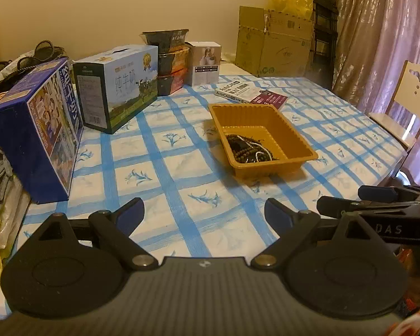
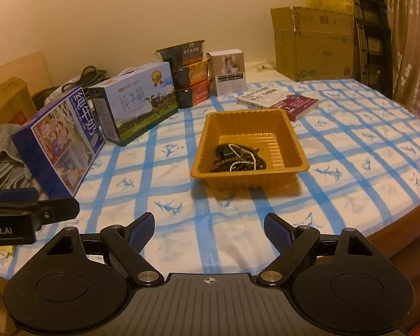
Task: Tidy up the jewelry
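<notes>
A yellow-brown plastic tray (image 1: 299,140) (image 2: 294,140) stands in the middle of the blue-checked tablecloth. In it lies a heap of dark bead strings and a silver chain (image 1: 249,149) (image 2: 238,158). My left gripper (image 1: 204,210) is open and empty, low over the near table edge, well short of the tray. My right gripper (image 2: 210,224) is open and empty too, likewise near the front edge. The right gripper shows at the right edge of the left wrist view (image 1: 378,198); the left gripper shows at the left edge of the right wrist view (image 2: 28,210).
Two milk cartons (image 1: 42,128) (image 1: 117,84) stand at the left, with stacked noodle bowls (image 1: 170,58) and a white box (image 1: 205,63) behind. Books (image 1: 254,92) lie beyond the tray. A cardboard box (image 1: 271,42) is at the back, a chair (image 1: 403,103) at right.
</notes>
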`<action>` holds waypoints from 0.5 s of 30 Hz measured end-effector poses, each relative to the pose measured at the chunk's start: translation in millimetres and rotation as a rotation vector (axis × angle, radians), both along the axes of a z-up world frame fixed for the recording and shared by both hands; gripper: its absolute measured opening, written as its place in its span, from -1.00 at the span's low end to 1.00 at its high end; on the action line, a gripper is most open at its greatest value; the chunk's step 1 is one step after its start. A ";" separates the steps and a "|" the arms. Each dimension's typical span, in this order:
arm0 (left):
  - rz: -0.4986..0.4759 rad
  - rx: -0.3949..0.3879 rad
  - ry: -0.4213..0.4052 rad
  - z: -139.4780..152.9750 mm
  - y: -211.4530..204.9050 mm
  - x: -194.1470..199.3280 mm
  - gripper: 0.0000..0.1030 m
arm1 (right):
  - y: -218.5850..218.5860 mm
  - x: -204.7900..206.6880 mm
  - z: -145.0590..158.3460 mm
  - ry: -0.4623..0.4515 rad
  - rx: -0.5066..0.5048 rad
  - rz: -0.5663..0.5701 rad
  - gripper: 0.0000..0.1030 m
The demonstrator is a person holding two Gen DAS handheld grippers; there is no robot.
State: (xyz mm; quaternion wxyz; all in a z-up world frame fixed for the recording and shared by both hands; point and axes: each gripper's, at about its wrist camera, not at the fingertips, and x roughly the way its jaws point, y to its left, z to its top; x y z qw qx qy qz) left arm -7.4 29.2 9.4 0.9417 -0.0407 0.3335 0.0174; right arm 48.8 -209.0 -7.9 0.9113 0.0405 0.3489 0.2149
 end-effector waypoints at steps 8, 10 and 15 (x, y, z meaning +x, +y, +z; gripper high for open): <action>0.021 -0.020 0.036 -10.3 0.7 -6.6 0.78 | -2.9 -1.6 -8.1 0.035 0.011 0.009 0.65; 0.024 -0.022 0.047 -12.9 0.7 -7.4 0.78 | -2.1 -2.6 -11.2 0.042 0.014 0.015 0.65; 0.026 -0.015 0.072 -18.3 0.3 -3.9 0.78 | -0.6 -3.1 -17.9 0.061 0.015 0.031 0.65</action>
